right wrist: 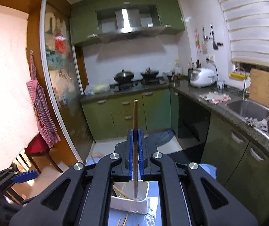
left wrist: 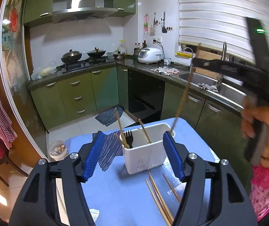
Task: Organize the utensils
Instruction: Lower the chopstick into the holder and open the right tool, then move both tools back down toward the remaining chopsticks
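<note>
A white utensil caddy (left wrist: 145, 150) stands on the blue table (left wrist: 119, 197). It holds a black fork (left wrist: 128, 138) and a few wooden chopsticks (left wrist: 119, 126). My left gripper (left wrist: 133, 155) is open and empty, with its blue pads on either side of the caddy, nearer the camera. Three loose chopsticks (left wrist: 159, 197) lie on the table in front of the caddy. My right gripper (right wrist: 136, 146) is shut on one wooden chopstick (right wrist: 135, 146), held upright with its lower end inside the caddy (right wrist: 132, 201). The held chopstick also shows in the left wrist view (left wrist: 182, 101).
A striped cloth (left wrist: 107, 150) lies left of the caddy. Green cabinets, a stove with pots (left wrist: 83, 55) and a sink (left wrist: 198, 79) line the far and right walls. A small bin (left wrist: 58, 150) stands on the floor left of the table.
</note>
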`<state>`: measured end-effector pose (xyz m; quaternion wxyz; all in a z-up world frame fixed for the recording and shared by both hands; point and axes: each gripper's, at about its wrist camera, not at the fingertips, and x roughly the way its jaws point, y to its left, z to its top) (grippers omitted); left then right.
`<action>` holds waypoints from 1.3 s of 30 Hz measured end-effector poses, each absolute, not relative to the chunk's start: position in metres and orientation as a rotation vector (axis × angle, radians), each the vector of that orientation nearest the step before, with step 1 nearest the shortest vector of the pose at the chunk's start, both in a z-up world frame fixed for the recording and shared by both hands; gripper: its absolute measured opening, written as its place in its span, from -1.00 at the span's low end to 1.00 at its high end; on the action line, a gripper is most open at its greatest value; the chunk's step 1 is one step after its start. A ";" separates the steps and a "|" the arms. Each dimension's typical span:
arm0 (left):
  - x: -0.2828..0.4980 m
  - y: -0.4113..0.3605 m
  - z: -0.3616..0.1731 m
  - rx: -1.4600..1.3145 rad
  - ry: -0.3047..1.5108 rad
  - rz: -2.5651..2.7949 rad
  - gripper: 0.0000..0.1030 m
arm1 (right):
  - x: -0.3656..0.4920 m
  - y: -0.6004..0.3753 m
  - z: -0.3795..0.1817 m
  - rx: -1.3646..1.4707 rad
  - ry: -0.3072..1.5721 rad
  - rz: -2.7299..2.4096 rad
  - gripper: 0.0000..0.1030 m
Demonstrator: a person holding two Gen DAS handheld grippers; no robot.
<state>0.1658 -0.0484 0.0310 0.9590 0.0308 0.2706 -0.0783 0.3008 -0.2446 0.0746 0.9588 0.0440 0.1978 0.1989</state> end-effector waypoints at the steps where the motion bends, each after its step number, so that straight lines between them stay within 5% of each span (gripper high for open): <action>1: 0.165 -0.048 0.030 0.061 0.553 -0.159 0.20 | 0.311 -0.240 0.068 0.087 0.418 0.397 -0.88; 7: 0.165 -0.041 0.022 0.047 0.580 -0.153 0.21 | 0.337 -0.224 0.027 0.067 0.519 0.396 -0.87; 10: 0.165 -0.042 0.018 0.049 0.600 -0.156 0.21 | 0.336 -0.221 0.017 0.056 0.547 0.404 -0.61; 17: 0.162 -0.049 0.003 0.034 0.630 -0.170 0.22 | 0.279 -0.237 0.027 0.044 0.487 0.421 -0.58; 27: 0.178 -0.071 -0.087 0.008 0.831 -0.156 0.22 | 0.196 -0.273 -0.065 -0.006 0.571 0.306 -0.36; 31: 0.184 -0.078 -0.131 -0.022 0.915 -0.143 -0.03 | 0.187 -0.286 -0.108 0.003 0.647 0.269 -0.36; 39: 0.211 -0.085 -0.180 -0.048 1.027 -0.088 -0.20 | 0.186 -0.300 -0.148 0.036 0.722 0.277 -0.36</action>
